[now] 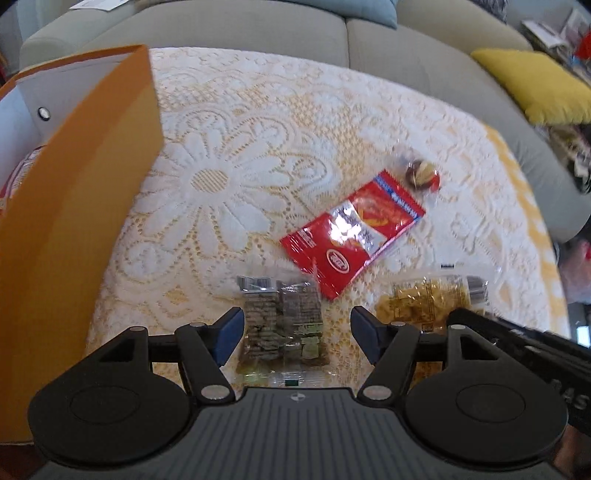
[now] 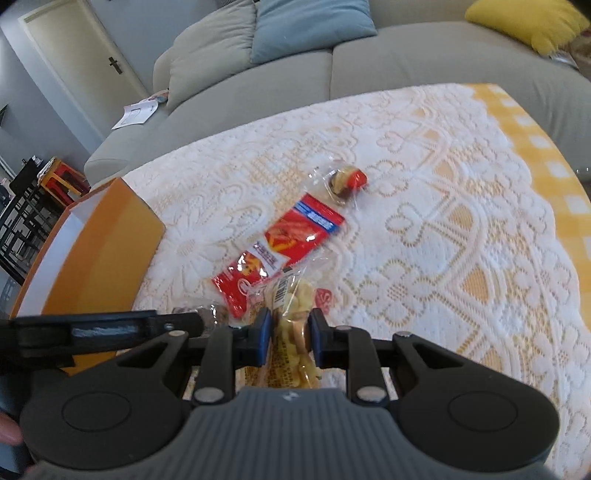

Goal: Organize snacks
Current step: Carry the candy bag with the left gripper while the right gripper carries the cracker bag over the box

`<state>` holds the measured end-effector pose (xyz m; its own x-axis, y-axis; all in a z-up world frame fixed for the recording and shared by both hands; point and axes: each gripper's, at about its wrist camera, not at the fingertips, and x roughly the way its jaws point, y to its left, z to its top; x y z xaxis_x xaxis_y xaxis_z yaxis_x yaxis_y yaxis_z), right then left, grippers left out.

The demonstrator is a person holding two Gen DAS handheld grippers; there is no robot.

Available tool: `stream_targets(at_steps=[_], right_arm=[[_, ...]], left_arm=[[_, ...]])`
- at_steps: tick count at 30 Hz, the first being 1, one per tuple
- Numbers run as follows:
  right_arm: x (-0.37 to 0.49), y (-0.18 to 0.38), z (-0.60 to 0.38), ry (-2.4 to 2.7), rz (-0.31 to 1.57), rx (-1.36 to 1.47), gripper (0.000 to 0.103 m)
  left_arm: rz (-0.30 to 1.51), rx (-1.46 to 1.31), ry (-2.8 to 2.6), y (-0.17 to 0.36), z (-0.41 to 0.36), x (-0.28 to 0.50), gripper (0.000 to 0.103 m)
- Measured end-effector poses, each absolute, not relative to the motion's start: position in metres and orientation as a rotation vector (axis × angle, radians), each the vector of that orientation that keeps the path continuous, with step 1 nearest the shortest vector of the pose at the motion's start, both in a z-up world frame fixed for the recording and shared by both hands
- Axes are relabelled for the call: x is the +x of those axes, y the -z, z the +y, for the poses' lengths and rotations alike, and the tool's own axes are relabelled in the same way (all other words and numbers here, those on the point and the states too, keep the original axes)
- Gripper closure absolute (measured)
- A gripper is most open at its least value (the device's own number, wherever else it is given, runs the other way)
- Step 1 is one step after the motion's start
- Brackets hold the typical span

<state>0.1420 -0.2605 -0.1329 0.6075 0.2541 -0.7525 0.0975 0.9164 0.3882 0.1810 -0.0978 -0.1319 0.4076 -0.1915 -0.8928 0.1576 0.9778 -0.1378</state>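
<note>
My left gripper is open, its blue pads standing either side of a clear packet of brown and green snacks on the lace tablecloth, with a gap at each pad. My right gripper is shut on a clear bag of yellow snacks, which also shows at the right of the left wrist view as the yellow bag. A red snack packet lies just beyond both, and a small clear-wrapped sweet lies farther back. The red packet and the sweet show in the right wrist view too.
An open orange box with white inner walls stands at the table's left; something red and white lies inside. The orange box is left of my right gripper. A grey sofa with a yellow cushion runs behind the table.
</note>
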Motion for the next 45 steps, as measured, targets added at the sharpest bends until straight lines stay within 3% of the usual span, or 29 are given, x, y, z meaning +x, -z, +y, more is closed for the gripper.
stream_targets(at_steps=[13,18,25,45], right_arm=[[0.155,0.149,-0.263,-0.143,0.942,0.439,0.082],[0.156,0.152,-0.264,-0.145,0.948,0.440,0.082],[0.156,0.145,-0.260,-0.159,0.931,0.421,0.083],[0.162,0.064,-0.215,-0.244,0.759,0.375,0.084]], left_arm=[[1.157,0.066,0.157,0.156,-0.114,0.190,0.023],[1.144,0.098,0.157,0.155,-0.114,0.189,0.045],[1.149,0.033,0.175,0.149,-0.104,0.186,0.050],[0.935,-0.085,0.201,0.027,-0.037,0.182,0.050]])
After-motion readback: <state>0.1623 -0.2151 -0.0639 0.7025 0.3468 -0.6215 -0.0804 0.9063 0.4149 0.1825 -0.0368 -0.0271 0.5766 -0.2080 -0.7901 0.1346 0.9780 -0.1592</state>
